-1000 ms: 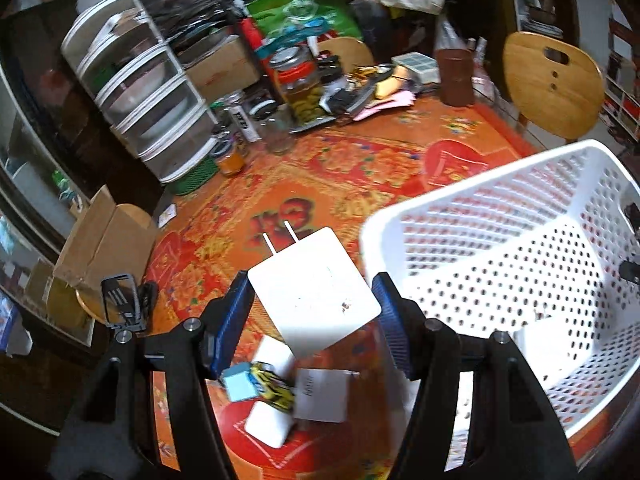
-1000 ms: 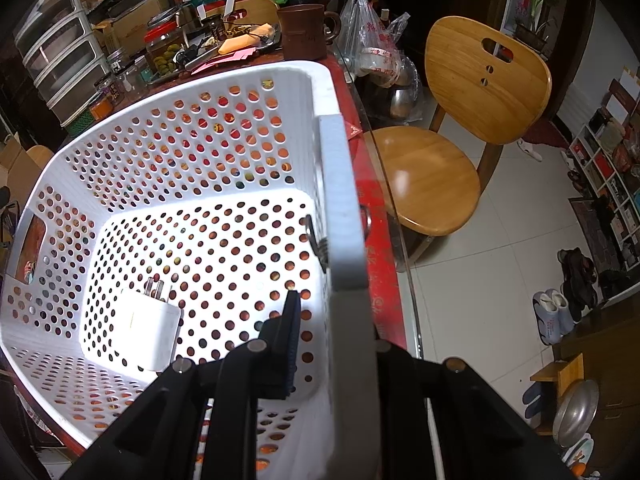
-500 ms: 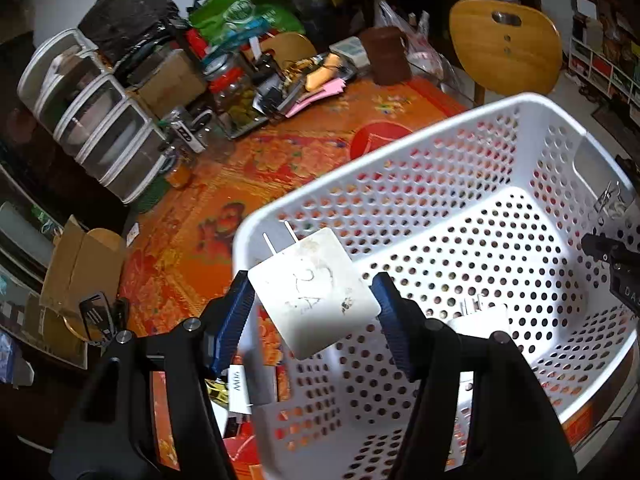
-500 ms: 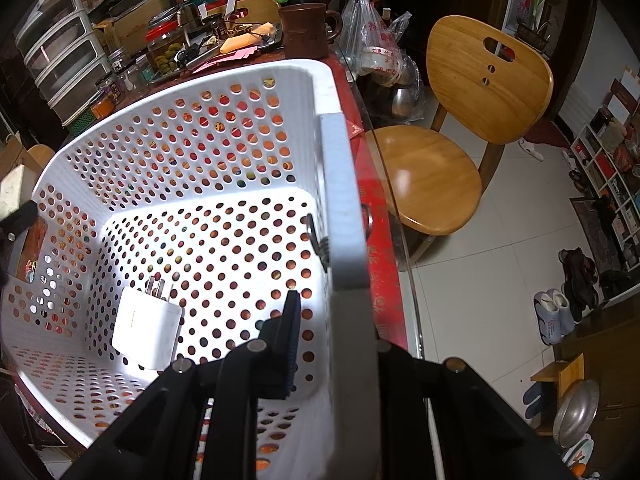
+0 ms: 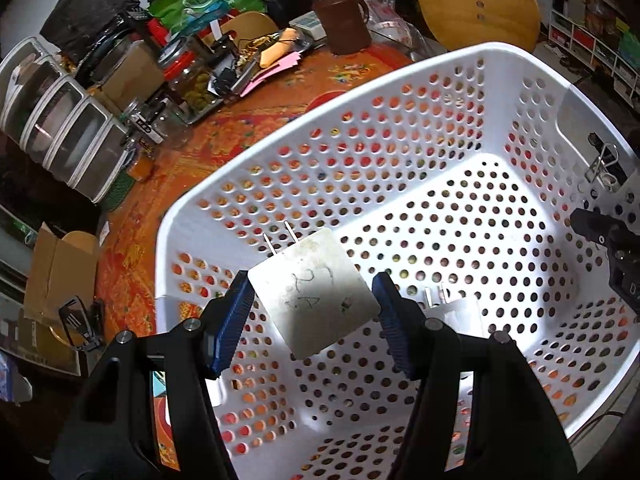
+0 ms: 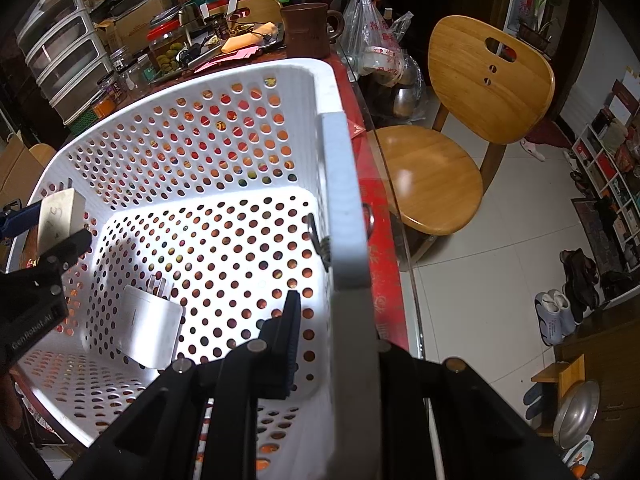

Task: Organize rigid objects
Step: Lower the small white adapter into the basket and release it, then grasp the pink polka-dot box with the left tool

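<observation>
My left gripper (image 5: 314,316) is shut on a white square plug charger (image 5: 314,300) with two prongs pointing away, held over the inside of a white perforated basket (image 5: 400,92). A second white charger (image 5: 452,308) lies on the basket floor, partly hidden behind my right finger; it also shows in the right wrist view (image 6: 150,330). My right gripper (image 6: 332,344) is shut on the basket's right rim (image 6: 344,216). The left gripper with its charger (image 6: 60,214) shows at the far left of the right wrist view.
The basket stands on a table with an orange patterned cloth (image 5: 224,140). At the back are plastic drawers (image 5: 60,136), jars (image 5: 192,80), a brown mug (image 5: 344,24) and clutter. A wooden chair (image 6: 452,136) stands to the right. Cardboard boxes (image 5: 56,268) sit at the left.
My left gripper has carried the charger from over the tablecloth to the right, over the rim and above the basket's inside. My right gripper has kept its hold on the rim.
</observation>
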Demonstrator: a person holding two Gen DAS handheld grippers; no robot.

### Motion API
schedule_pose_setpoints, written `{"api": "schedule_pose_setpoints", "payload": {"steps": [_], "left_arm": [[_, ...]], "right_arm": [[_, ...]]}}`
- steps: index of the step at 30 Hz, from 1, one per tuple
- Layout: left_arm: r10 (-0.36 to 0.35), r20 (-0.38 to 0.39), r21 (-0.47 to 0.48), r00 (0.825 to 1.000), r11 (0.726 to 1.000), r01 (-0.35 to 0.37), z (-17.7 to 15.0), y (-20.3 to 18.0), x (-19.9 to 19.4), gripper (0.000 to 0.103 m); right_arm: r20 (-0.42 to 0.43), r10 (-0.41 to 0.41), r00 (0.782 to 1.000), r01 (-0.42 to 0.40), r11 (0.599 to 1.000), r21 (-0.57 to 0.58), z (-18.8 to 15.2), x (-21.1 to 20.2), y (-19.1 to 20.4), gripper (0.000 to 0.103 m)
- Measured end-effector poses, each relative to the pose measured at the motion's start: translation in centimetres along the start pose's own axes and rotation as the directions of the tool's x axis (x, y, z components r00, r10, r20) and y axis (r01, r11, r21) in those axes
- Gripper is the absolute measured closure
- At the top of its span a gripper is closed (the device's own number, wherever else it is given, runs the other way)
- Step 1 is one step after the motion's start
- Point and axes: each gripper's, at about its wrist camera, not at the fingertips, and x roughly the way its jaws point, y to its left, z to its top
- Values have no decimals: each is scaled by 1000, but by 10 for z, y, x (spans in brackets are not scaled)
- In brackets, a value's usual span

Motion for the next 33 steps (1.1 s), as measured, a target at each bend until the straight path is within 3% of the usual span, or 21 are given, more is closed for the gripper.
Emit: {"api": "schedule_pose_setpoints", "payload": {"steps": [8, 12, 16, 20, 23, 25, 28, 33], "left_arm": [[-68, -9, -9, 998, 998, 68, -3, -2, 5, 43], [-41, 51, 0, 998, 999, 41, -6, 3, -6, 11], [-66, 110, -13, 992, 998, 68, -14, 15, -25, 9], [-55, 198, -43, 979, 997, 64, -36, 44, -54, 9], [-51, 264, -110, 963, 990, 83, -64, 85, -76, 4], [-3, 298, -190, 955, 980, 62, -90, 124, -85, 1], [76, 254, -310, 964, 951, 6, -127, 180, -74, 1], [30, 82, -454, 996, 891, 11, -181, 263, 4, 1]], "right_arm": [[-1, 0, 1000, 0, 1000, 0, 0, 0, 0, 87], [-3, -2, 1000, 2, 1000, 0, 0, 0, 0, 87], [-4, -5, 1000, 5, 1000, 0, 1, 0, 0, 87], [-5, -3, 1000, 3, 1000, -2, 1, -1, -1, 87], [-6, -4, 1000, 4, 1000, -3, 1, -1, -1, 87], [-6, -6, 1000, 6, 1000, -6, 1, -1, -1, 87], [-7, -9, 1000, 9, 1000, -9, 1, 0, -1, 87], [-8, -14, 1000, 13, 1000, -9, 2, 0, -1, 87]]}}
